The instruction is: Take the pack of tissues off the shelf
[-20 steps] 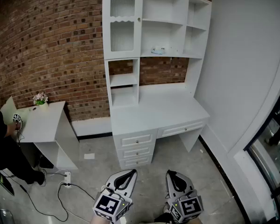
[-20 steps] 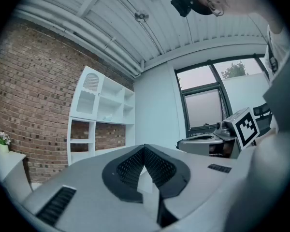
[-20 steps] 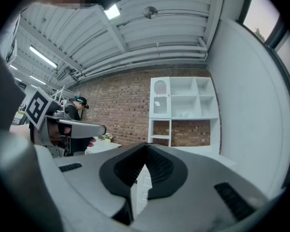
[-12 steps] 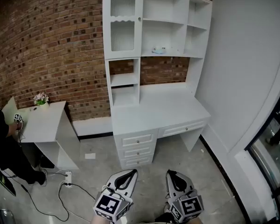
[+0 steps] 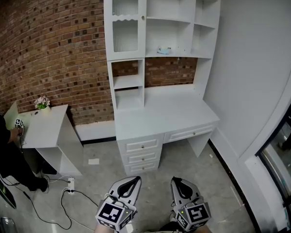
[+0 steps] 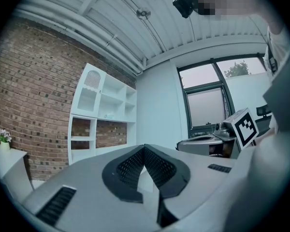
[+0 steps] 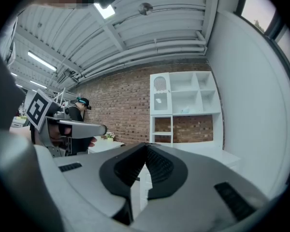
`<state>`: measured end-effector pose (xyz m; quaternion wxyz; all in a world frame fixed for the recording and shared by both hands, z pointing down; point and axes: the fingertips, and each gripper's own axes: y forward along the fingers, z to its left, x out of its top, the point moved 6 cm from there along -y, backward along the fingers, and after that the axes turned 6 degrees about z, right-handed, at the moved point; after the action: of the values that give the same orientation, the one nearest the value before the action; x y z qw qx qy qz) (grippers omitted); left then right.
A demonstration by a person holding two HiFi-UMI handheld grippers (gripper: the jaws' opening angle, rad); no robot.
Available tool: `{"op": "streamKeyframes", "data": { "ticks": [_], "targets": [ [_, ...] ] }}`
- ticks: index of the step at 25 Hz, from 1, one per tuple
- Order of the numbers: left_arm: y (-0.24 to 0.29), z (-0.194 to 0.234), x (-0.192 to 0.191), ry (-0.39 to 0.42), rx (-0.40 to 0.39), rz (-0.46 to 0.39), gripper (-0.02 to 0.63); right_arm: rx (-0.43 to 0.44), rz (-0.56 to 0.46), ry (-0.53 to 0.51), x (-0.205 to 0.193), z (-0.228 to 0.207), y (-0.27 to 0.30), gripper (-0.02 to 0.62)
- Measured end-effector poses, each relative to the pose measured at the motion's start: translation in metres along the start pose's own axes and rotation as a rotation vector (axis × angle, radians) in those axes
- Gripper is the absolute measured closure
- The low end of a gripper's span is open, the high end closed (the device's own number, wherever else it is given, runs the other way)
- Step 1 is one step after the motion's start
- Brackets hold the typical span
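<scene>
Status: the task is judged not yet begun.

The tissue pack (image 5: 164, 50) is seen lying on the middle shelf (image 5: 182, 57) of the white hutch (image 5: 208, 42). It sits in the wide open bay just right of the glazed door (image 5: 124, 29), above the brick-backed gap over the tabletop (image 5: 165, 111). It shows very small, and only a pale bluish packet can be made out. Nothing else is seen on that shelf.

The left gripper (image 5: 135, 179) is closed, its jaws meeting tip to tip with nothing between them, as confirmed in the left gripper view. The right gripper (image 5: 176, 180) is likewise fully closed and empty. Both are held low and side by side over the floor (image 5: 223, 188), pointed toward the desk. They are well apart from it and far below the shelf.

Also noted: a side table (image 5: 43, 125) left of the desk carrying a small flower pot (image 5: 41, 102), a person (image 5: 2, 144) at the left edge beside it, and a cable (image 5: 53, 203) on the floor.

Done: nothing, as far as can be seen.

Left to do: the desk is to be approached, one gripper raised to shelf height and opened, the pack closed upon and drawn out clear of the shelf.

The board above is judged to limit headroom, so entry from the front is expected. The pack is presumed soft, so a light grip should be enough.
</scene>
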<state>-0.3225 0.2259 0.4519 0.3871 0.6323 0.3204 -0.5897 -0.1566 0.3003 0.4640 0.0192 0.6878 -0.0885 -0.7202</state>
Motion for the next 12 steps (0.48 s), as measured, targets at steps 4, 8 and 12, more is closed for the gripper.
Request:
{"op": "streamKeyframes", "data": {
  "ticks": [4,8,12],
  "targets": [
    [0.018,-0.002,-0.003,0.014,0.020,0.020,0.598,0.017,0.006,-0.005,-0.003,-0.017,0.008,0.588],
    [0.048,-0.003,0.003,0.007,0.048,0.029,0.598,0.029,0.014,-0.004,-0.001,-0.049,0.021,0.588],
    [0.087,-0.005,0.009,-0.002,0.085,0.029,0.599,0.032,-0.033,-0.018,0.006,-0.092,0.033,0.588]
  ]
}}
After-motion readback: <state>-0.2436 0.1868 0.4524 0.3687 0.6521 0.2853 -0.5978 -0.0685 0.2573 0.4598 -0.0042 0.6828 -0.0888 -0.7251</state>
